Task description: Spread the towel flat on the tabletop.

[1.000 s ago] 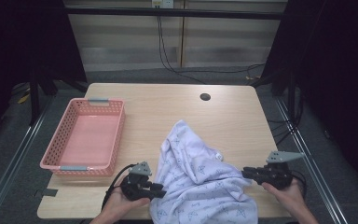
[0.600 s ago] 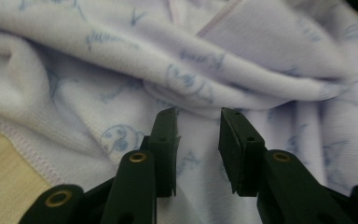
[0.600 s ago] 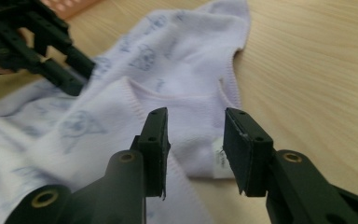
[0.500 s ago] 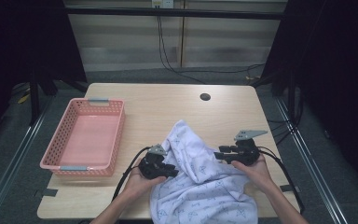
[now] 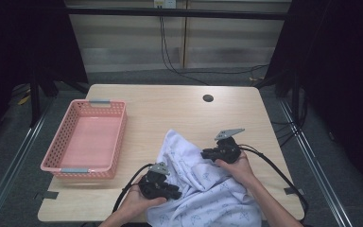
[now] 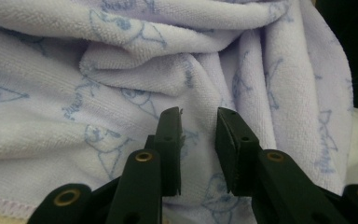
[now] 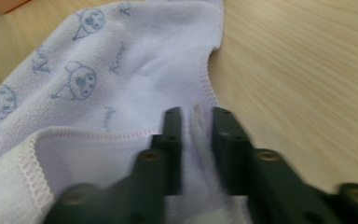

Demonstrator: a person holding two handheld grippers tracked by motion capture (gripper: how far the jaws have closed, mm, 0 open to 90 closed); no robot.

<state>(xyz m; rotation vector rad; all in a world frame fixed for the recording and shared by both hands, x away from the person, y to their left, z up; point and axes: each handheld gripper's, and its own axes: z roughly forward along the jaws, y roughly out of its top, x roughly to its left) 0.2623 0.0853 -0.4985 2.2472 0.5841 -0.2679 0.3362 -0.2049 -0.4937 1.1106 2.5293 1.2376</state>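
Note:
A lavender towel [image 5: 203,189] with blue prints lies crumpled at the table's front middle. My left gripper [image 5: 176,193] rests on the towel's left side, low near the front edge. In the left gripper view its jaws stand a narrow gap apart against the folds of the towel [image 6: 121,70], and the left gripper [image 6: 199,119] is open. My right gripper [image 5: 204,154] sits at the towel's upper right edge. In the blurred right gripper view the stitched hem of the towel [image 7: 121,60] runs into the narrow gap of the right gripper [image 7: 196,114], which is open.
A pink plastic basket [image 5: 56,163] stands empty on the left of the wooden table [image 5: 170,109]. A round cable hole [image 5: 208,98] lies at the back right. Cables trail from both grippers toward the front edge. Bare tabletop [image 7: 307,70] lies right of the hem.
Both grippers came in from the table's front corners onto the towel. Over the last half second the right one moved left to the hem and the left one drew back toward the person.

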